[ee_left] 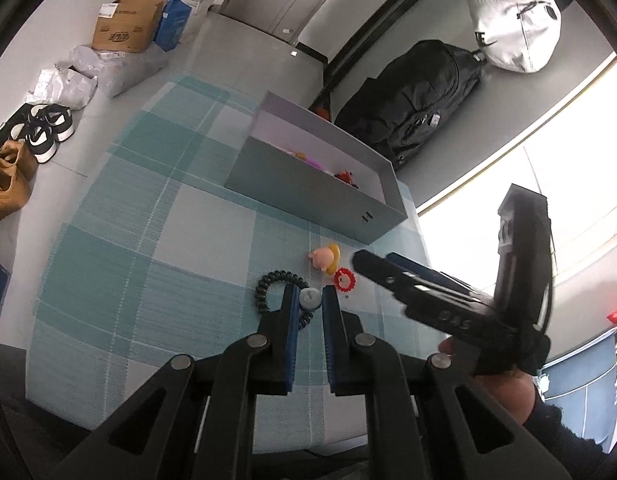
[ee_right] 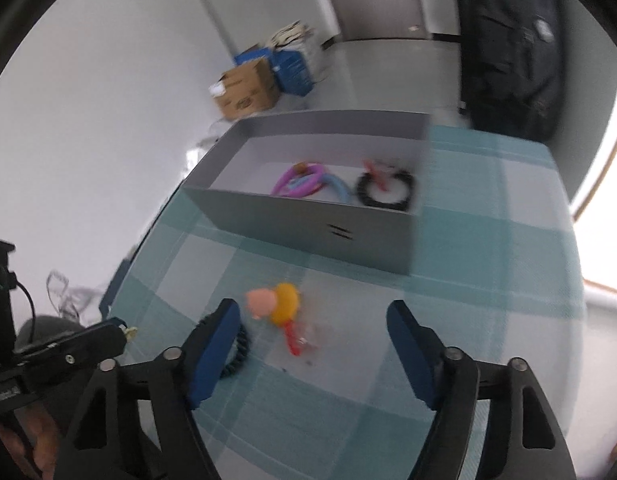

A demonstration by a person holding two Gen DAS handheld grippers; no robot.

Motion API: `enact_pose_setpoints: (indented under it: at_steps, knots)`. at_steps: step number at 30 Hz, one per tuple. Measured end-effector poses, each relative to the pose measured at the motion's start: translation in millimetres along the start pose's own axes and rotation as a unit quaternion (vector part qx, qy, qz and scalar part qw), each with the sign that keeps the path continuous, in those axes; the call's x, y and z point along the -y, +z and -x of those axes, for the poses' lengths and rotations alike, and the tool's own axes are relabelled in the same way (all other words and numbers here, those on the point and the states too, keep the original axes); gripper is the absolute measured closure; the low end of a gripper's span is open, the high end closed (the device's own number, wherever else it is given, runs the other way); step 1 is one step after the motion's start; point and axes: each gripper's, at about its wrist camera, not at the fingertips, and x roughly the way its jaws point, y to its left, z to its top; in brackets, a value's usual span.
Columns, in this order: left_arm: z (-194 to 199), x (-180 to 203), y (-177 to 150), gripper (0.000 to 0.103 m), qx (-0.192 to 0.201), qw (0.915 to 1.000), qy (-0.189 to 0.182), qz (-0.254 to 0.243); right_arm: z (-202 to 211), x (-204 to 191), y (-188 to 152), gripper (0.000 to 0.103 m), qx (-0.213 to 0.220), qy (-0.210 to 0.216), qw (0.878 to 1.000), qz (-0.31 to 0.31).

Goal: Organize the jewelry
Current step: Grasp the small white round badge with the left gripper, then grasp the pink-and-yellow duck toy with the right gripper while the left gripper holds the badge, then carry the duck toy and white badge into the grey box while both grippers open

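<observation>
Black coil hair tie (ee_left: 276,286) with its grey charm (ee_left: 309,299) lies on the checked counter (ee_left: 148,240), the charm between the left tongs (ee_left: 310,300), jaws close but not clearly clenched. Beside it sits a pink-and-yellow clip (ee_right: 274,304). Right tongs (ee_right: 312,316) hover released; grey box (ee_right: 308,224) beyond.

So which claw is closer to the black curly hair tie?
Left. The left claw straddles the grey charm on the black curly hair tie, fingers on either side. The right claw is open, over the pink and yellow clip beside it.
</observation>
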Motion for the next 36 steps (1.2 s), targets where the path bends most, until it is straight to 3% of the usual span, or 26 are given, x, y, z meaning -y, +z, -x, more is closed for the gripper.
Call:
enact_pose_setpoints:
  at_steps: [8,15,19,20,36]
  knots:
    - [6.2,-6.8,2.9,0.096,0.005,1.0000,-0.007,0.005,-29.3,-28.7,6.2,0.038,-0.034,-0.034,0.997,0.062]
    - [9.6,-13.5,8.4,0.096,0.014,0.9998,-0.002,0.013,-40.4,-38.5,2.5,0.045,-0.046,-0.051,0.994,0.082]
    - [9.3,-12.7,7.4,0.096,0.013,0.9999,0.004,0.008,-41.1,-34.4,3.6,0.069,-0.051,-0.042,0.995,0.069]
    - [9.6,-12.8,7.3,0.096,0.015,0.9998,0.008,0.007,-40.0,-31.5,7.7,0.070,-0.050,-0.039,0.996,0.070]
    - [9.2,-12.0,7.9,0.096,0.012,0.9995,0.029,-0.006,-19.5,-30.7,8.5,0.070,-0.013,-0.013,0.997,0.079]
